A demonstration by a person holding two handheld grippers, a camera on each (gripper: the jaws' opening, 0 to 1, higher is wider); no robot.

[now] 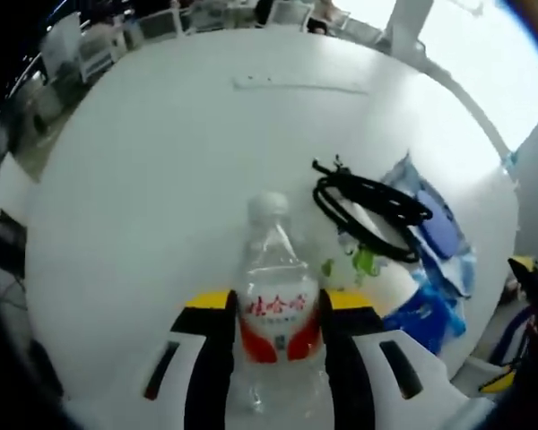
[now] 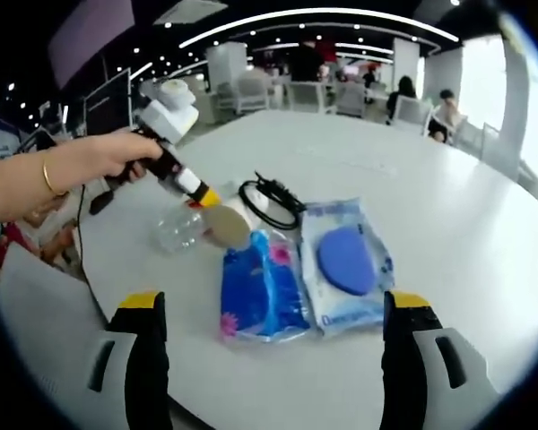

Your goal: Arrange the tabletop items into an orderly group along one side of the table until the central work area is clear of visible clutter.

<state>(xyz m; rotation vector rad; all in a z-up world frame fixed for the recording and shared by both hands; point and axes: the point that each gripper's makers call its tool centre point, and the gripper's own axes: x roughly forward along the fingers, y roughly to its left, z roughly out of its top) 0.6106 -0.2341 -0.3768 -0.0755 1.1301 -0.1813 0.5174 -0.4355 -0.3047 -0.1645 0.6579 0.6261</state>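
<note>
While the left gripper (image 1: 278,345) clamps a bottle (image 1: 273,296) whose base seems hidden, the right gripper (image 2: 273,345) gapes.

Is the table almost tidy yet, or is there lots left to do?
Partly. Two wipe packs, the blue one and the pale one, already lie side by side with the black cable just behind. The left claw is shut on the water bottle, near that group. Setting the bottle down neatly remains. The right claw is open.
</note>
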